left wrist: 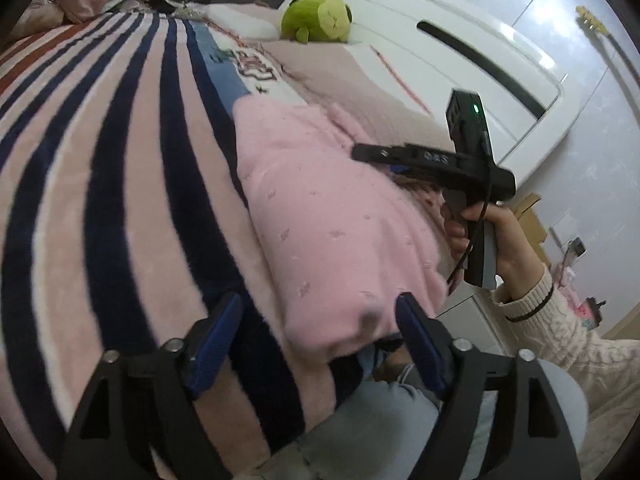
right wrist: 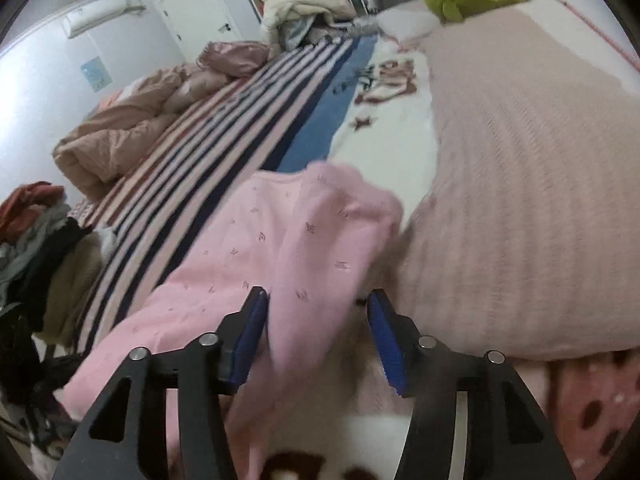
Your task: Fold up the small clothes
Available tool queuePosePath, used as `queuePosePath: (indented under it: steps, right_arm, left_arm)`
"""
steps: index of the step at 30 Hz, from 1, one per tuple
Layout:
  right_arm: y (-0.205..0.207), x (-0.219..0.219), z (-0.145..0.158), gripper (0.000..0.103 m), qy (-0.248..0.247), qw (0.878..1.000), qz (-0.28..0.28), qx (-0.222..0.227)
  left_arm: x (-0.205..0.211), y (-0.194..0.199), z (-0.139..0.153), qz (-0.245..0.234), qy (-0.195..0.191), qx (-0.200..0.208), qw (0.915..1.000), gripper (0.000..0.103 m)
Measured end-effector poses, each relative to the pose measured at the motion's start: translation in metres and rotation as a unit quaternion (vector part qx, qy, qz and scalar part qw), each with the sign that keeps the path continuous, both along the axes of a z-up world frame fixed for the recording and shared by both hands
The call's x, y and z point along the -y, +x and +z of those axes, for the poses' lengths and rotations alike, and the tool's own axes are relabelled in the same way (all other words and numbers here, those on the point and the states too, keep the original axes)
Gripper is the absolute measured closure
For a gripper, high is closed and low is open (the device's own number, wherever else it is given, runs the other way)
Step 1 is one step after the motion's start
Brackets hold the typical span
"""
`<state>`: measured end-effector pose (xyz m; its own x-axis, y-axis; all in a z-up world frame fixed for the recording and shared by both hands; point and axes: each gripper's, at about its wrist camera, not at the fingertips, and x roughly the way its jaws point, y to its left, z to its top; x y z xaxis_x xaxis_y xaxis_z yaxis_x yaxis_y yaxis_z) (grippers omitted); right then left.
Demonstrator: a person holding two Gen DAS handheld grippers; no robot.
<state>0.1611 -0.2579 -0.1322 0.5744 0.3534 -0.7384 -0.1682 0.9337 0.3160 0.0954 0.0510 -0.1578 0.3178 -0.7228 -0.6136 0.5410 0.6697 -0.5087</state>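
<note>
A: Where is the soft pink knitted garment with small embroidered motifs (left wrist: 320, 216) placed relative to the jaws?

B: In the left wrist view it is spread across the centre of the frame on the pink, white and navy striped fleece blanket (left wrist: 120, 184); its near hem is seen bunched just ahead of, and between, the blue pads of the left gripper (left wrist: 320, 332); those jaws are held wide apart and nothing is clasped in them.

A: And the right gripper (right wrist: 318, 328)?

B: In the right wrist view its jaws are likewise parted widely; a raised fold of the garment (right wrist: 288, 240) is seen lying between the 2 pads, beside the left pad; no pinch is made, though contact cannot be judged through the blur.

A: How is the long axis laid?

B: It is seen running from lower centre toward the upper middle of the left wrist frame, away from the left gripper; the right gripper (left wrist: 420, 156) is seen at the garment's right edge, about midway along.

A: Which hand is judged nearer?

B: Each is close; the near hem is judged to belong to the left, the side fold to the right; the pale pink ribbed bedspread (right wrist: 520, 200) lies just beside that fold.
</note>
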Motion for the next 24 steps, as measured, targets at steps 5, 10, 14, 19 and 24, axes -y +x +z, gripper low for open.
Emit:
queuePosePath:
  steps: [5,10,14,19,24]
  right_arm:
    - [-0.024,0.015,0.005,0.049,0.038,0.999,0.015,-0.007]
    - [-0.036,0.019,-0.010,0.049,0.090,0.996,0.016,-0.024]
    - [-0.038,0.017,-0.015,0.046,0.132,0.990,0.025,-0.037]
    - [-0.031,0.002,-0.012,0.024,0.167,0.984,0.045,-0.047]
    - [-0.009,-0.032,-0.034,0.022,0.146,0.983,0.058,-0.094]
  left_arm:
    - [-0.003,0.007,-0.007,0.013,-0.029,-0.029,0.9991,0.023]
    - [0.017,0.016,-0.028,0.024,-0.043,-0.053,0.9974,0.068]
    - [0.008,0.003,-0.009,0.049,-0.034,-0.013,0.9981,0.074]
    - [-0.020,-0.013,0.004,0.041,-0.001,0.008,0.9991,0.070]
    - [-0.047,-0.015,-0.010,0.049,0.005,-0.011,0.9987,0.062]
